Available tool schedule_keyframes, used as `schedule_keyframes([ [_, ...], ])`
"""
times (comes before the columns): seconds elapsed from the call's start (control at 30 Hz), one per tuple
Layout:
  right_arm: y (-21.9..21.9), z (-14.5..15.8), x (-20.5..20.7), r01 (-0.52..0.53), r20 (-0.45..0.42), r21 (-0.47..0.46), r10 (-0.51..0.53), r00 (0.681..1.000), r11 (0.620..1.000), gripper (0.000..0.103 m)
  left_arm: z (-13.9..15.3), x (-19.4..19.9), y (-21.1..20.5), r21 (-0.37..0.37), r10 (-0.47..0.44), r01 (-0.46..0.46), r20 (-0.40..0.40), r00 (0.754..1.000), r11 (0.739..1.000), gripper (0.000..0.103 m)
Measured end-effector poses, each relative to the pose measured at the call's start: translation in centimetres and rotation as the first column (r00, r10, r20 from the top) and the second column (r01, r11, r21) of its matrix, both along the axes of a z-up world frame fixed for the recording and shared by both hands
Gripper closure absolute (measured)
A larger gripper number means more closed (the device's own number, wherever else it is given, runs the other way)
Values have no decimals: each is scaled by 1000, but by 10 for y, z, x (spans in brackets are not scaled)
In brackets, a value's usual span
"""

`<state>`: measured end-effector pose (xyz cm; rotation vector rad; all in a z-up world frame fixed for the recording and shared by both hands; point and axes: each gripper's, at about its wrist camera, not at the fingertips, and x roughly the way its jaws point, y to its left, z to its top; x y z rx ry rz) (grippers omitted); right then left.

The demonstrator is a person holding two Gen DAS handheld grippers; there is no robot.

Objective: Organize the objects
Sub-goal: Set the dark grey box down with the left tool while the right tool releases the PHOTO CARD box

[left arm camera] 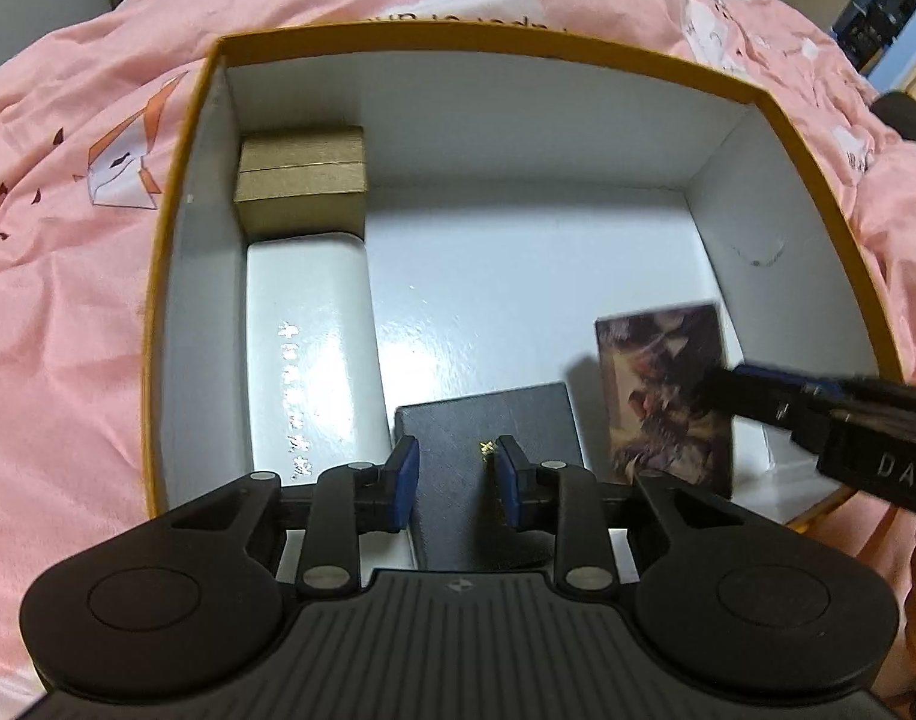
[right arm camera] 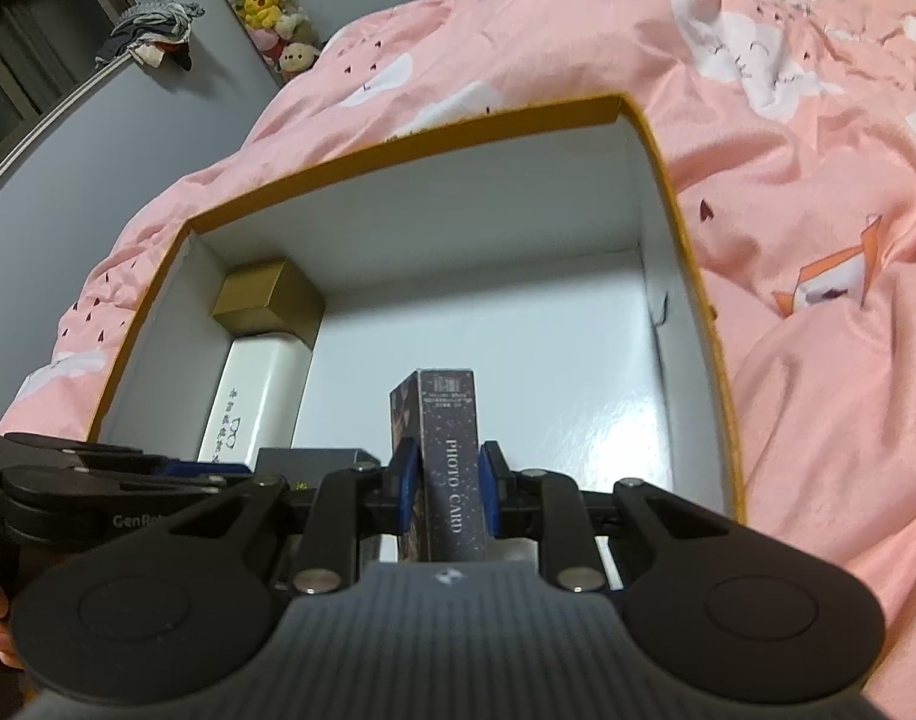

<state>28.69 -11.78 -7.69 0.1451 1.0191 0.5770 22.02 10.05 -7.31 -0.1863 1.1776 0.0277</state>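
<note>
The right gripper (right arm camera: 444, 483) clamps the photo card box (right arm camera: 446, 456) by its broad faces, spine up, standing it on edge over the near right part of the big yellow-rimmed box (left arm camera: 182, 138), probably so that it slots in upright and saves floor space. The left gripper (left arm camera: 458, 471) hovers over the dark grey box (left arm camera: 493, 432) at the near edge; its jaws are narrowly parted, pads clear of the lid, gripping nothing. Along the left wall, the white glasses case (left arm camera: 308, 348) lies lengthwise with the gold box (left arm camera: 302, 180) tucked into the far left corner, so that side looks packed first. The big box sits on a pink printed duvet (right arm camera: 817, 240), soft footing. Beyond, grey walls and a column of plush toys (right arm camera: 266, 0).
</note>
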Motion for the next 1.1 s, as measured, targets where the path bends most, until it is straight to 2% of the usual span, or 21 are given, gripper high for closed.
schedule_keyframes([
  [0.17, 3, -6, 9, -13, -111, 50, 18, 994, 999, 80, 19, -14, 13, -44, 62, -57, 106, 992, 997, 70],
  [0.4, 12, -14, 19, -7, -177, -14, 4, 984, 1000, 81, 32, -25, 13, -56, 98, -89, 169, 981, 994, 70],
  [0.43, 14, -14, 19, -8, -168, -48, 0, 986, 999, 92, 32, -26, 13, -57, 101, -92, 175, 979, 994, 70],
  [0.47, 18, -14, 19, -10, -156, -95, -5, 988, 995, 96, 32, -29, 13, -59, 104, -95, 180, 978, 994, 70],
  [0.63, 27, -25, 17, -59, -198, -154, 28, 980, 986, 96, 28, -31, 16, -73, 101, -89, 185, 977, 993, 70],
  [0.7, 29, -25, 15, -67, -183, -168, 36, 982, 984, 95, 28, -33, 16, -76, 98, -85, 190, 977, 994, 70],
  [0.77, 30, -23, 14, -58, -160, -187, 28, 987, 981, 89, 28, -33, 17, -88, 101, -85, 196, 975, 993, 70],
  [0.8, 30, -23, 14, -56, -145, -201, 27, 989, 978, 78, 27, -33, 18, -95, 105, -87, 202, 974, 992, 70],
  [0.83, 30, -23, 15, -57, -138, -215, 28, 990, 975, 73, 27, -34, 18, -103, 109, -89, 205, 973, 991, 70],
  [1.03, 31, -28, 21, -60, -184, -175, 28, 983, 983, 74, 24, -34, 20, -132, 108, -80, 215, 971, 988, 69],
  [1.1, 35, -29, 19, -77, -173, -184, 44, 984, 980, 81, 24, -35, 21, -136, 106, -78, 219, 970, 988, 69],
])
